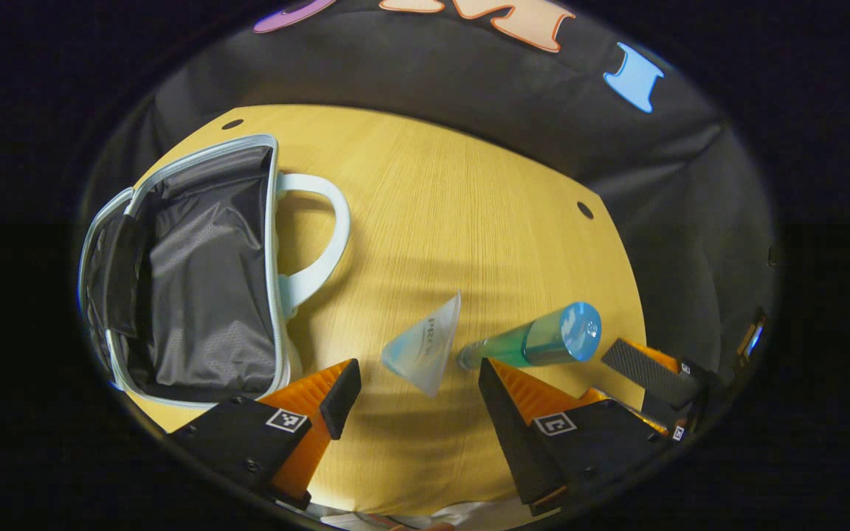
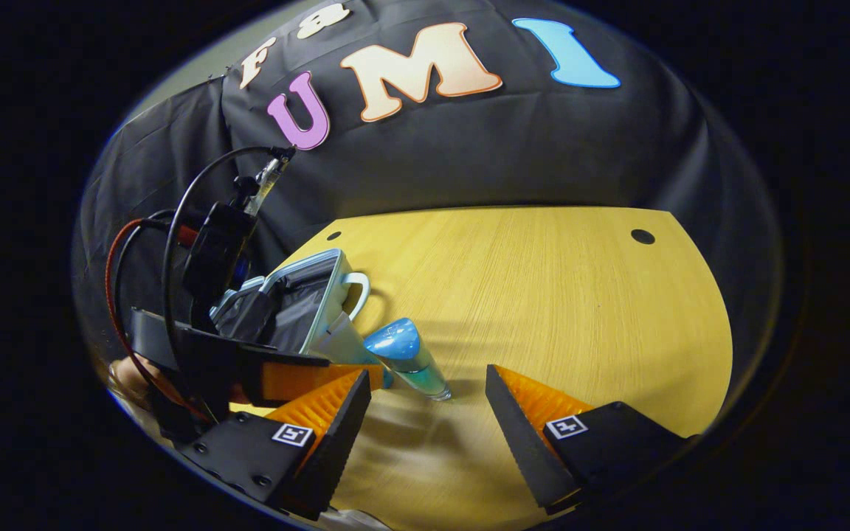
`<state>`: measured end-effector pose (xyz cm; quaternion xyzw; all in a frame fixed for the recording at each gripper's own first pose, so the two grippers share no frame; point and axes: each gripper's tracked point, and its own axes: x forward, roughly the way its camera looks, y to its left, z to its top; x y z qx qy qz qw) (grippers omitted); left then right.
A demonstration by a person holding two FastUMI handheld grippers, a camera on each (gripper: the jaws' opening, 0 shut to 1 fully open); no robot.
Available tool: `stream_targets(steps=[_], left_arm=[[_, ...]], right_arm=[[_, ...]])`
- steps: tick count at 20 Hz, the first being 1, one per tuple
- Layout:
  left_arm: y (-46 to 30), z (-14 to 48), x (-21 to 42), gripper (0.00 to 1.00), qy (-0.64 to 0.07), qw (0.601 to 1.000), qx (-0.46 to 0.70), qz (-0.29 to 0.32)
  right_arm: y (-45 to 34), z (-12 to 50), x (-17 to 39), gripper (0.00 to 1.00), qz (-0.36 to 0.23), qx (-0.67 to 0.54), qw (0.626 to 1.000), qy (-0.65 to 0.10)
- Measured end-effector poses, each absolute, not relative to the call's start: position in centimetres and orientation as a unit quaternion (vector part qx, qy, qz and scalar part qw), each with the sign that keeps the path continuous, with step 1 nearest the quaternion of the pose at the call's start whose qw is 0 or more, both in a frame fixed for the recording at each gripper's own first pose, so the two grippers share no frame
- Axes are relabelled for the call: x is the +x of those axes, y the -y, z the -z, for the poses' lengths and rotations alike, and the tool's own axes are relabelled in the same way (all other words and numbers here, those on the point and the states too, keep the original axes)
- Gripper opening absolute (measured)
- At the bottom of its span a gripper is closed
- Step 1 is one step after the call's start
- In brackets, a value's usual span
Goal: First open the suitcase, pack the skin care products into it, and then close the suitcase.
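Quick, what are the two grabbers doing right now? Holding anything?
Left gripper: open, holding nothing, above the tube on the table.
Right gripper: open, holding nothing, near the blue-capped bottle.

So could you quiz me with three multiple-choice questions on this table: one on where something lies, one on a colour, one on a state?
1. Where does the tube lie, in the left gripper view?
A. inside the suitcase
B. on the table between suitcase and bottle
C. on top of the bottle

2. What colour is the bottle's cap?
A. blue
B. red
C. white

3. What state is the suitcase in?
A. zipped shut
B. open, with products packed
C. open, grey lining bare

Answers:
1 B: it rests on the wooden table, with the bottle on its far side from the suitcase.
2 A: the cap end is shiny blue.
3 C: the lid is back and the visible lining holds nothing.
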<state>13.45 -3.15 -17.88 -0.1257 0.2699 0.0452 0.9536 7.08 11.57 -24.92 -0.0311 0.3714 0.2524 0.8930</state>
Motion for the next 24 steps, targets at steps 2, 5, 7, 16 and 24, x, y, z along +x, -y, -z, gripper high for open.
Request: stream_targets(steps=[2,5,7,16,24], left_arm=[[2.9,18.5,14.0,0.94,-0.261,0.956,-0.126,-0.055],[2.4,19.3,14.9,0.89,-0.24,0.957,-0.144,-0.076],[2.0,19.5,15.4,0.59,-0.228,0.958,-0.154,-0.082],[1.4,19.2,16.4,0.27,-0.186,0.967,-0.155,-0.084],[1.0,15.9,14.3,0.22,-0.164,0.972,-0.149,-0.085]], right_arm=[[-11.4,25.5,7.1,0.98,-0.26,-0.041,0.888,-0.376],[-11.4,26.2,6.9,0.98,-0.268,-0.05,0.884,-0.38],[-11.3,26.7,6.9,0.98,-0.272,-0.059,0.881,-0.382],[-11.9,28.0,8.3,0.93,-0.284,-0.07,0.879,-0.377],[-13.8,28.5,8.8,0.95,-0.308,-0.088,0.879,-0.352]])
